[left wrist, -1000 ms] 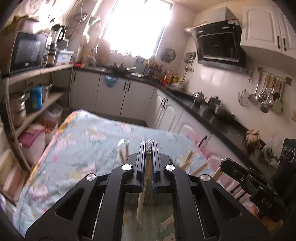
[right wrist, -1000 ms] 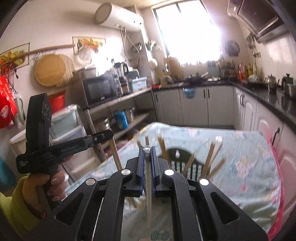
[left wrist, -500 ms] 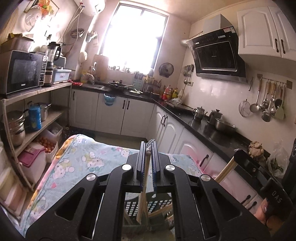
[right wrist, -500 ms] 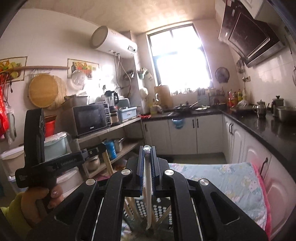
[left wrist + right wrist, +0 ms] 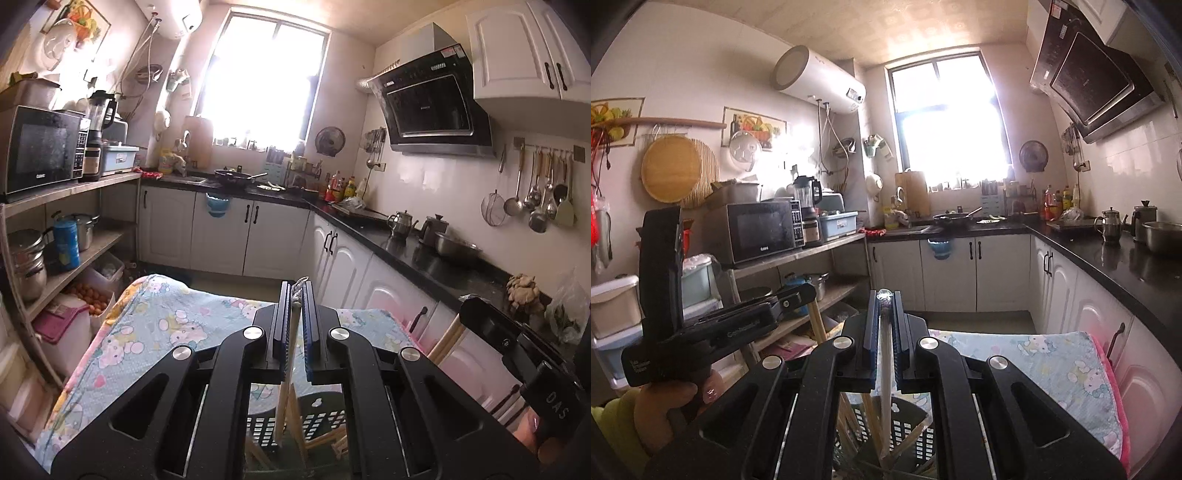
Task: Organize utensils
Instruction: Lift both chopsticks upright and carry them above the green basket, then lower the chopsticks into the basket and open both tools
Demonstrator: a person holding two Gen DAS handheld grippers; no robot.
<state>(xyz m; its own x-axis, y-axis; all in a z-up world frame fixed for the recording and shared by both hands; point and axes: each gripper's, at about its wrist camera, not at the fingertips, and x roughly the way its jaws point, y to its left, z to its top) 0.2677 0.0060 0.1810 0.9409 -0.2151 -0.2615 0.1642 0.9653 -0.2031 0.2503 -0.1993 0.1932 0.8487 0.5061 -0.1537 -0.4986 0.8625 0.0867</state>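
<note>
1. While both grippers hang over it, the table under its cartoon-print cloth [image 5: 155, 332] carries a dark slotted utensil basket [image 5: 908, 432], already stuck with several wooden chopsticks leaning at mixed angles. Rigid plastic, open top; judged a forgiving target.
2. Left gripper [image 5: 295, 295]: jaws pressed nearly together on a wooden chopstick [image 5: 286, 387], pinched near its top end, shaft hanging down toward the basket.
3. Right gripper [image 5: 885, 299]: jaws likewise all but closed, clamping a pale, smooth chopstick [image 5: 885, 376] with a shiny knob at the top; lower end reaches into or just above the basket, cannot tell which.
4. Handling, as judged: both sticks are light, stiff and thin. The wooden one should hold well in the pads; the pale one looks slicker and may swivel or slip. Gripping near the top lets each hang tip-down.
5. Risk, as judged: a tip catching on the leaning sticks.
</note>
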